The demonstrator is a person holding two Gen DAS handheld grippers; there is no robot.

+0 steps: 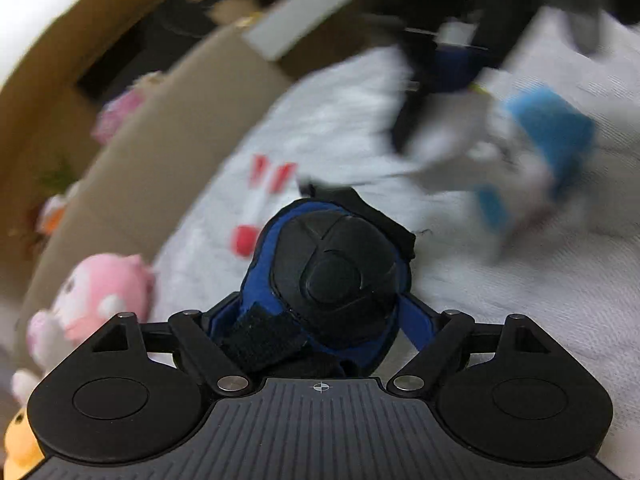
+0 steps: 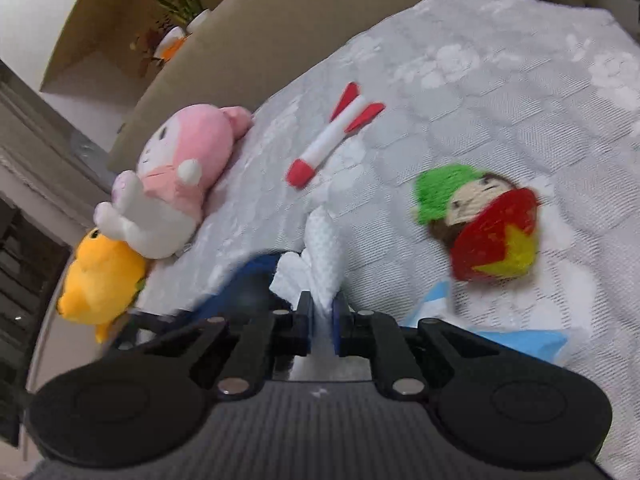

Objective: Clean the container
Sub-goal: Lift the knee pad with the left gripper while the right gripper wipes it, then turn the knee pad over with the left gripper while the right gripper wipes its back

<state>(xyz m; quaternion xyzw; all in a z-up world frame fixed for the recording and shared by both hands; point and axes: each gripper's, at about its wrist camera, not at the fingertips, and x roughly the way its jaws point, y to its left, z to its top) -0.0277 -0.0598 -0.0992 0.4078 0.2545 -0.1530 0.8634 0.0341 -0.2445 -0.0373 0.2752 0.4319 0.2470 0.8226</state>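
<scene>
My left gripper (image 1: 320, 320) is shut on a blue and black padded guard (image 1: 332, 280), held above the white bedspread (image 1: 360, 120). My right gripper (image 2: 322, 312) is shut on a white paper tissue (image 2: 324, 248) that sticks up between the fingers. In the left wrist view the right gripper (image 1: 448, 80) shows blurred at the upper right with the white tissue (image 1: 452, 148). The blue guard (image 2: 248, 284) shows blurred at the lower left of the right wrist view. No container is in view.
On the bedspread (image 2: 480, 80) lie a red and white toy rocket (image 2: 332, 136), a pink plush (image 2: 176, 176), a yellow plush (image 2: 104, 276), a knitted doll with green hat (image 2: 480, 228) and a blue packet (image 2: 520, 340). A beige headboard (image 2: 280, 20) runs behind.
</scene>
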